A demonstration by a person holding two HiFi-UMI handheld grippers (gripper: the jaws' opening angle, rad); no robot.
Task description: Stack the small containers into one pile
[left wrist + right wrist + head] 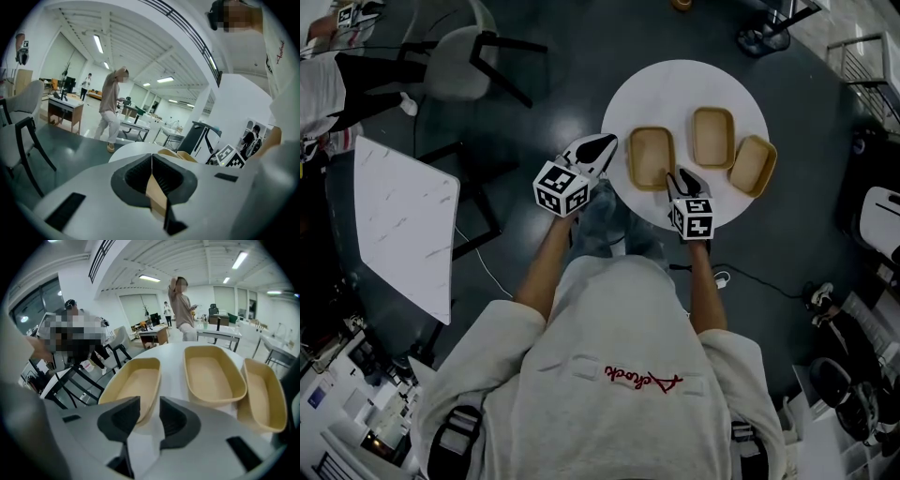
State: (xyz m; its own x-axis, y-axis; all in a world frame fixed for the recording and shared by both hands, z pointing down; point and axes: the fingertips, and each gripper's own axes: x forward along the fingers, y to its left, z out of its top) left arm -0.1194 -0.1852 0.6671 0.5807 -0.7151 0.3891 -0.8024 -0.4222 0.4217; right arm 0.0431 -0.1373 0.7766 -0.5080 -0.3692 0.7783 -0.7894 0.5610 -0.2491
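Three shallow tan containers lie side by side on a round white table (675, 89): a left one (651, 157), a middle one (713, 137) and a right one (753, 165) that sits askew at the table's edge. My right gripper (680, 175) is over the near end of the left container (133, 385), with its jaws open and nothing pressed between them; the middle container (211, 373) and the right container (262, 394) lie beyond. My left gripper (609, 141) hovers at the table's left edge, beside the left container, with its pads together (152, 159).
A white chair (478, 56) stands on the dark floor to the far left, and a tilted white table top (403, 220) lies nearer on the left. A cable (741, 277) runs over the floor on the right. A person (111, 105) walks in the background among desks.
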